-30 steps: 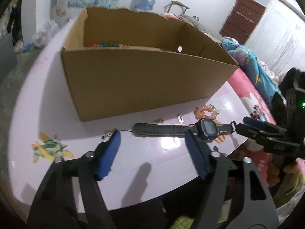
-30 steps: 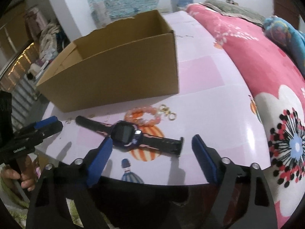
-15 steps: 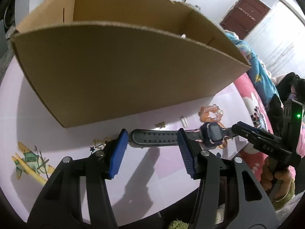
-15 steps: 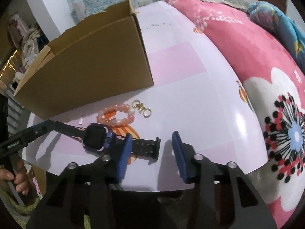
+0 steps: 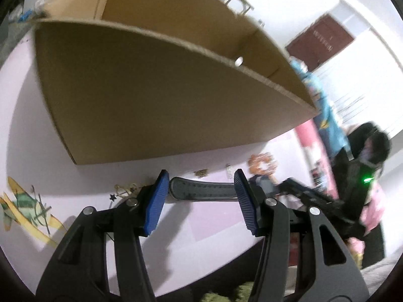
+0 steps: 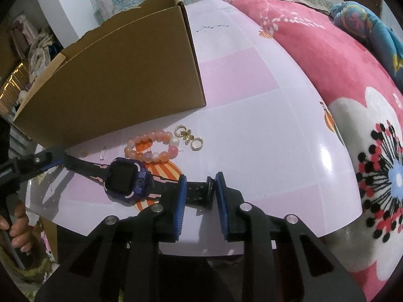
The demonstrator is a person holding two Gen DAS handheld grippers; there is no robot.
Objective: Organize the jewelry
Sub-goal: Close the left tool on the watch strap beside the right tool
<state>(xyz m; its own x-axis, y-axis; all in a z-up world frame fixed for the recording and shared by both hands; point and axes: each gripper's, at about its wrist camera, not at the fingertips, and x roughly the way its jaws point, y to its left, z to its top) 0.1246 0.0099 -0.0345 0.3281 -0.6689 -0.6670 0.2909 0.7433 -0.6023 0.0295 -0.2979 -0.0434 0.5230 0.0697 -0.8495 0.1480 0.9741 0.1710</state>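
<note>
Where the desk (image 6: 264, 130) edge runs nearest the cameras, a smartwatch (image 6: 126, 181) lies flat, its long axis along that edge, purple case face up, one strap end toward each gripper. Right gripper (image 6: 200, 196): blue pads narrowed around the buckle end of the strap, close on both sides; firm contact cannot be confirmed. Left gripper (image 5: 199, 198): released, pads spread wide on either side of the plain strap end, not touching it. Just beyond the watch case: pink and peach bead bracelet (image 6: 151, 146), lying flat, near but apart from the watch. Beside the bracelet, on its bed side: small gold clasp piece with two rings (image 6: 187, 137). Between watch strap and box: small silver bar (image 6: 102, 154) and a tiny gold item (image 6: 84, 154), too small to identify. Behind these: open cardboard box (image 6: 113, 80), upright, long wall facing the watch and parallel to it, interior hidden from both views. Far right: bed with pink floral blanket (image 6: 352, 100) alongside the desk.
</note>
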